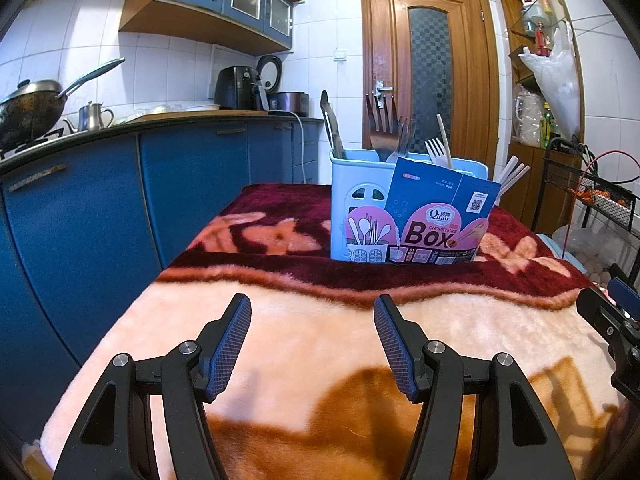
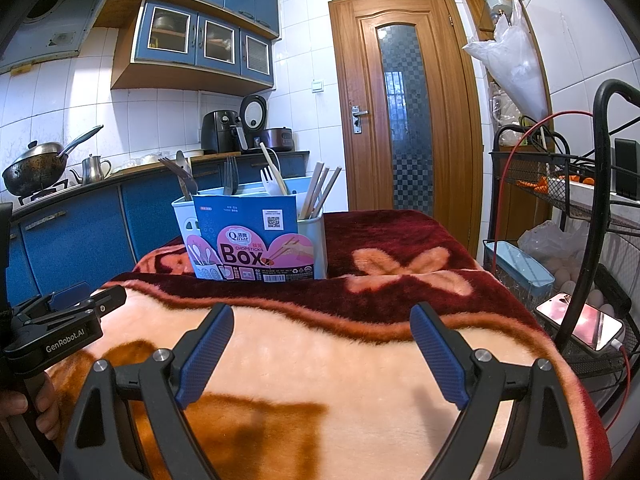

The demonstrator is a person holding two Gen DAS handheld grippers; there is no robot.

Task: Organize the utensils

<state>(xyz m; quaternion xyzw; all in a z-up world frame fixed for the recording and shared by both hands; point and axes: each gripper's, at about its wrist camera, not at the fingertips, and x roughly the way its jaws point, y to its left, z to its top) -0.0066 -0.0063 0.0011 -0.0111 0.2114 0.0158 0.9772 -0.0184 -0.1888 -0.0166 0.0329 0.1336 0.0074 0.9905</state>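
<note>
Left wrist view: left gripper point(image 1: 312, 342) spread, empty, above blanket point(image 1: 320, 344);
Right wrist view: right gripper point(image 2: 322, 354) spread wide, empty;
Utensil box point(image 2: 256, 236): upright at blanket's far end, holding forks point(image 1: 390, 128), chopsticks point(image 2: 320, 190)

Home kitchen: blue cabinets point(image 1: 192, 184), wok point(image 2: 34, 168), tiled walls point(image 2: 168, 116).

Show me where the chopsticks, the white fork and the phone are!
chopsticks point(image 2: 320, 190): right wrist view, middle of the sticks.
white fork point(image 1: 434, 151): left wrist view, its prongs.
phone point(image 2: 580, 322): right wrist view, its screen.
</note>
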